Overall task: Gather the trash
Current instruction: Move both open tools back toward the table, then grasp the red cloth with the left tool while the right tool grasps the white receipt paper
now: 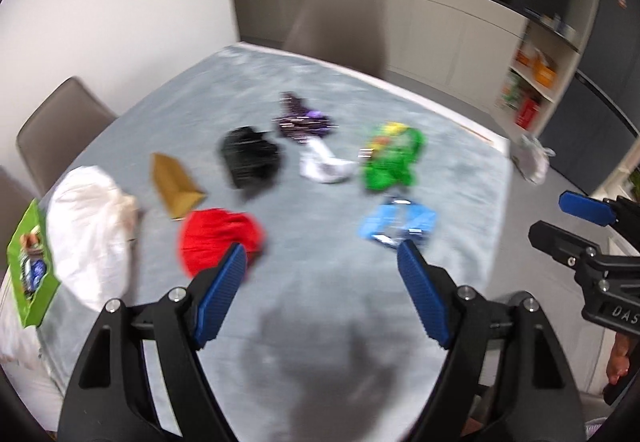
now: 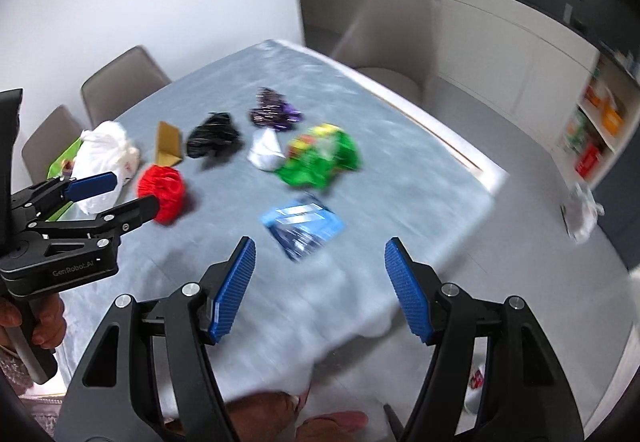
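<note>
Left gripper (image 1: 320, 270): black frame, blue ribbed pads, jaws spread wide, nothing between them; held above the near part of the bench (image 1: 320, 90), pointing down at it.

Right gripper (image 2: 320, 270): same make, jaws likewise apart and empty, above the near right corner of the bench; also seen side-on at the right edge of the left wrist view.

Bench: covered in a pale grey-blue cloth; both views are motion-blurred.

Trash on the bench, all lying loose and untouched by either gripper:
- blue wrapper (image 1: 398, 226), flat, nearest both grippers, right of centre.
- red crumpled piece (image 1: 218, 242), near left, partly behind the left gripper's left pad in the left wrist view.
- brown cardboard piece (image 1: 174, 182), folded, just beyond the red piece.
- black crumpled piece (image 1: 250, 158), centre.
- white crumpled piece (image 1: 324, 164), between the black piece and the green one.
- green wrapper (image 1: 390, 158) with yellow and orange print, right of the white piece.
- purple wrapper (image 1: 302, 120), shiny, farthest back.

White plastic bag (image 1: 90, 226): bulky, at the bench's left edge, with a green printed packet (image 1: 32, 262) beside it.

Surroundings: grey chairs (image 1: 340, 22) at the far and left sides; another light bag (image 1: 530, 158) on the floor past the right edge.
</note>
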The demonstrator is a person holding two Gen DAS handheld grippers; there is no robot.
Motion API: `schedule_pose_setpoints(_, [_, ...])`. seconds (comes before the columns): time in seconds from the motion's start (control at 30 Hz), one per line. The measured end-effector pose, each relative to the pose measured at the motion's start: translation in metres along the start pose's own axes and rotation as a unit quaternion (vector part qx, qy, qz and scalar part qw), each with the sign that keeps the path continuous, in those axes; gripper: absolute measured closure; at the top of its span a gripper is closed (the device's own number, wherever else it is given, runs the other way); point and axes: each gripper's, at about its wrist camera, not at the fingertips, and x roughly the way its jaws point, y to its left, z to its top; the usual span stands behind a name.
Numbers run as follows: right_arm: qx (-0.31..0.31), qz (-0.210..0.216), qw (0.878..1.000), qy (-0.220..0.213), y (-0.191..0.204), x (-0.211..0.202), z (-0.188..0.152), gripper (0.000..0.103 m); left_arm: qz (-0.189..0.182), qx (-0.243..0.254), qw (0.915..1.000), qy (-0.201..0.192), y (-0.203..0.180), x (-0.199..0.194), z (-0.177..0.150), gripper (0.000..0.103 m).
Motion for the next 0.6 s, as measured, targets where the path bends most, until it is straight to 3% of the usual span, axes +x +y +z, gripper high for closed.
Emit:
schedule_pose_setpoints(0.27, [-0.035, 0.025, 0.999, 0.008, 0.055, 0.046, 0.044, 0.038, 0.024, -0.039, 0.9989, 0.013, 0.065, 0.021, 0.002, 0.025])
schedule_pose_setpoints(0.6, [-0.085, 0.056, 0.994, 0.031, 0.09, 0.104, 0.067, 0.038, 0.039, -0.093, 0.9944, 0.034, 0.093, 0.063, 0.007, 0.025])
